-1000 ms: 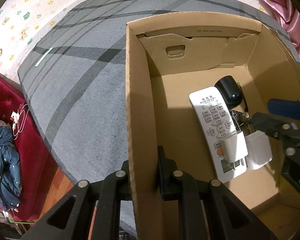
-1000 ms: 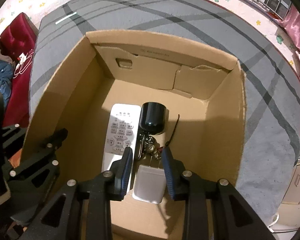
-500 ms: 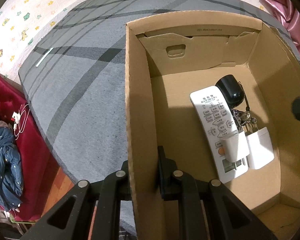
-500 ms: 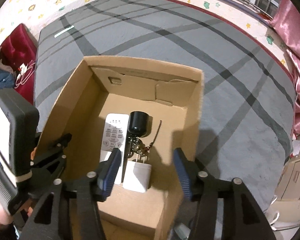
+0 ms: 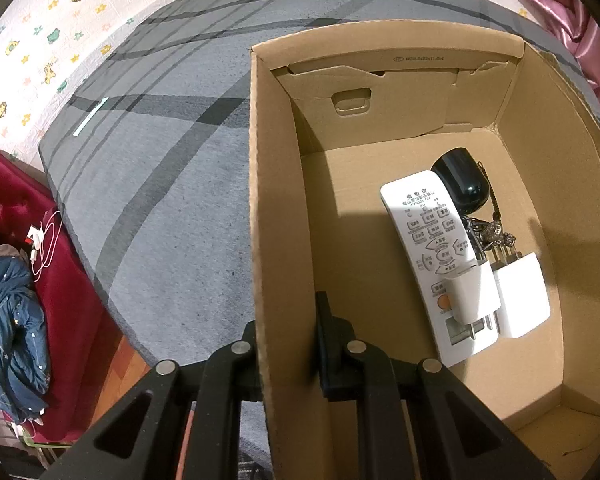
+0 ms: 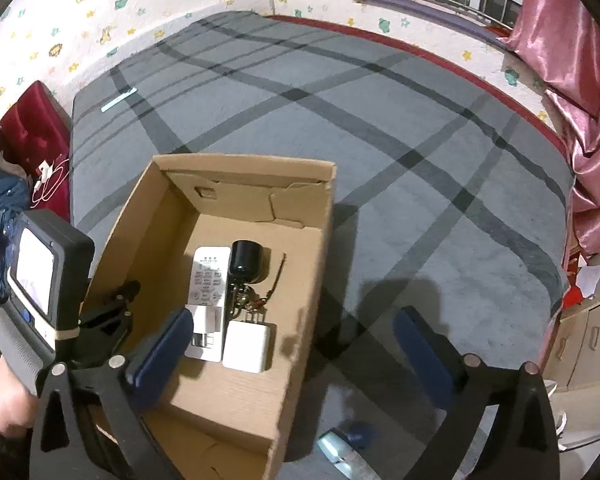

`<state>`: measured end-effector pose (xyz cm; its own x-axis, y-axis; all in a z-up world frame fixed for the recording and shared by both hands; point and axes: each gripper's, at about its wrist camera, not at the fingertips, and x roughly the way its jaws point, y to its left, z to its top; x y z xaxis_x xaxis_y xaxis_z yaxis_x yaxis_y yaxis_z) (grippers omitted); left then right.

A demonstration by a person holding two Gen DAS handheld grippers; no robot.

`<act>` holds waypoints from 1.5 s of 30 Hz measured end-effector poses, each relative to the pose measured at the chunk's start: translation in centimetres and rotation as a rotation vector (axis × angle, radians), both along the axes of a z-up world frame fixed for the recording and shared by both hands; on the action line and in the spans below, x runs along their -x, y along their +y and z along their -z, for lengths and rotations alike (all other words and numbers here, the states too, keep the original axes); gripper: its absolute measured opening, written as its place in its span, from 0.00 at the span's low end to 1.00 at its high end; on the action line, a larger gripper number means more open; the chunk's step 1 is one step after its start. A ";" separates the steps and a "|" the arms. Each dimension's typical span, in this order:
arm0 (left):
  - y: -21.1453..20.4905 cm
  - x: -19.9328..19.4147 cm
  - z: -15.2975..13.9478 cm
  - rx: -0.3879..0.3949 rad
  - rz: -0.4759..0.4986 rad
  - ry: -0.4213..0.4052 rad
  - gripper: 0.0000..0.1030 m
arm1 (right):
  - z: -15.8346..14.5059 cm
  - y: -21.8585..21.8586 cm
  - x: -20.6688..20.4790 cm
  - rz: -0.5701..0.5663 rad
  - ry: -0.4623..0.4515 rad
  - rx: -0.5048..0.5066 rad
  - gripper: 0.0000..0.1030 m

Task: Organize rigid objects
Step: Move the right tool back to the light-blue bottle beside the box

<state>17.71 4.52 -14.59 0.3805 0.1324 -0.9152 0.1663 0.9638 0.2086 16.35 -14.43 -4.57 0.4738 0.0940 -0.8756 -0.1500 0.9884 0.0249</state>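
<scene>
Risk: the cardboard box [image 6: 300, 344] is held by one wall only, so it could tip or slide on the bed [image 6: 380, 140] if the left gripper [image 5: 288, 344] is pulled; the white charger [image 6: 246, 346] could be knocked askew if the right gripper [image 6: 296, 344] is lowered carelessly.
Cause: a thin wall is pinched, and the things inside are packed touching one another.
Left jaws: closed narrowly on the box's left wall, at 6 o'clock in the left wrist view.
Right jaws: spread wide, just opened, with nothing held; one finger is seen over the box, the other over the bed.
Charger: laid on the box floor, at about 10 o'clock from the right jaws' midpoint, just beside the white remote [image 6: 208, 280] and a smaller white plug [image 5: 474, 296].
Others: a black mouse [image 6: 244, 260] and a keychain [image 5: 492, 234] lie at 12 o'clock of the charger.
Outside: a small blue-capped item [image 6: 348, 440] lies at 5 o'clock, beyond the box.
</scene>
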 end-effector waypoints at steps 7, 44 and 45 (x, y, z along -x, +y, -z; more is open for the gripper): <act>0.0 0.1 0.0 -0.005 0.002 0.000 0.15 | -1.1 -2.8 1.6 0.040 -0.028 0.007 1.00; -0.2 0.2 0.3 -0.022 0.003 -0.003 0.16 | 9.8 -8.9 10.4 0.122 0.111 0.055 1.00; -0.2 0.1 0.3 -0.022 0.003 -0.003 0.16 | 10.3 -8.9 10.5 0.120 0.118 0.051 1.00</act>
